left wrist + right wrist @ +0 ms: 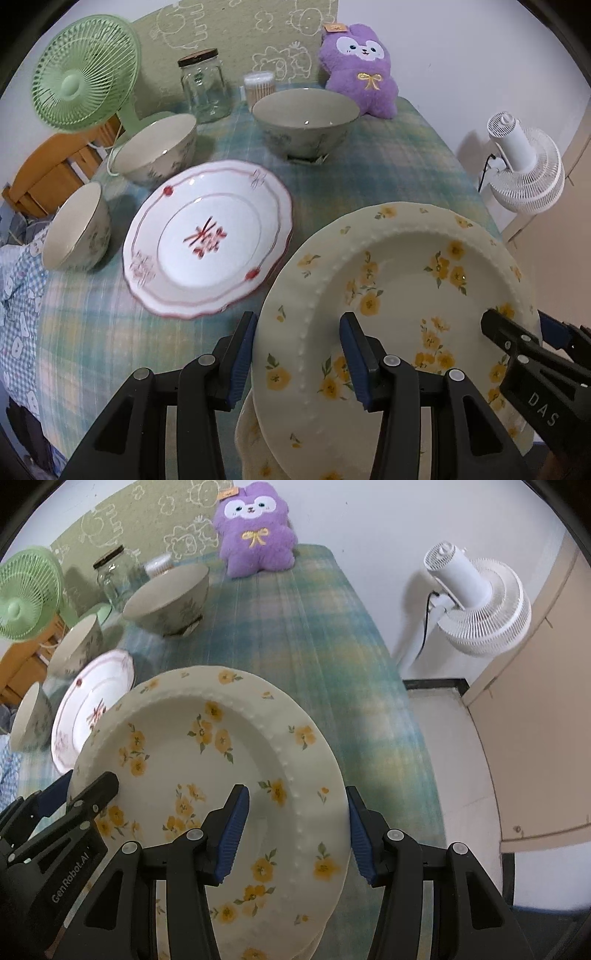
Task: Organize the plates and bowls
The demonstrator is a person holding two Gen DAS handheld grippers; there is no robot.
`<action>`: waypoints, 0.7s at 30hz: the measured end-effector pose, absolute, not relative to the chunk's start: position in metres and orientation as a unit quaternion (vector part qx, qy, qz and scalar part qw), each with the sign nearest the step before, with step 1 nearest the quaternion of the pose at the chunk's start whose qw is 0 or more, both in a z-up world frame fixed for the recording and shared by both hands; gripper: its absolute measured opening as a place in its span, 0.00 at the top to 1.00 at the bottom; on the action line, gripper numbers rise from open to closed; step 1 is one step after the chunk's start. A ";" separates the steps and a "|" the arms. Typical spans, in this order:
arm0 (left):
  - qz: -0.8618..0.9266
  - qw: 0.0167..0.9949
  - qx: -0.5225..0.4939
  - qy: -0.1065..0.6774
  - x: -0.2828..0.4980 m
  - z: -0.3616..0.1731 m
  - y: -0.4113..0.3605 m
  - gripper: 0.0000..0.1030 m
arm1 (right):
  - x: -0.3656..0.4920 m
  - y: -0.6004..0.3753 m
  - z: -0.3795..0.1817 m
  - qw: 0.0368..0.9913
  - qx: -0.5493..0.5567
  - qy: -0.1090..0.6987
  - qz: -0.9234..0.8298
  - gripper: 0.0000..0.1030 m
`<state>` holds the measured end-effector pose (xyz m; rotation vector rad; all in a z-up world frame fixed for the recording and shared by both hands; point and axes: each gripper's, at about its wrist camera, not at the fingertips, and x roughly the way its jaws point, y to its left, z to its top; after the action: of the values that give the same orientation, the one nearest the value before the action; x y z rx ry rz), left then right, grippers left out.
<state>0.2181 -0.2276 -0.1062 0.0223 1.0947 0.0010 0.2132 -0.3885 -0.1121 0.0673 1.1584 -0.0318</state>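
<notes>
cream plate with yellow flowers held off the plaid tablecloth between both tools, tilted, far rim higher than near rim. left gripper clamped across the plate's left rim, one blue pad at the outer edge, the other on the inner face. right gripper clamped the same way across the right rim, outer pad at the edge, inner pad over the floral well. second plate edge of the same floral pattern peeking out under the near rim; touching or apart cannot be told.

lying flat on the cloth to the left of the held plate: white plate with red pattern, scalloped rim, right side up, nothing on it. beside it to the left, small bowl, leaning toward the left. behind that, medium bowl, also leaning left. further back near the middle, large grey-green bowl, upright. insides of all three bare as far as visible.

along the back edge: glass jar with dark lid, looks hollow and clear; round tub of cotton swabs; purple plush toy seated upright. green fan at far left, white fan off the table's right side.
</notes>
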 end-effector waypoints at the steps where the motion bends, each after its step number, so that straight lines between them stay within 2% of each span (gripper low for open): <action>1: -0.001 0.854 0.013 0.520 0.213 -0.107 -0.226 0.55 | 0.208 -0.386 -0.114 0.835 0.032 0.549 -0.017 0.46; 21: -0.031 0.839 0.025 0.543 0.166 -0.130 -0.208 0.55 | 0.157 -0.363 -0.128 0.833 0.017 0.551 -0.054 0.46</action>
<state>0.1658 -0.2083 -0.1296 0.0529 1.1482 -0.0652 0.1570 -0.3628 -0.1280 0.0365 1.1669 -0.1142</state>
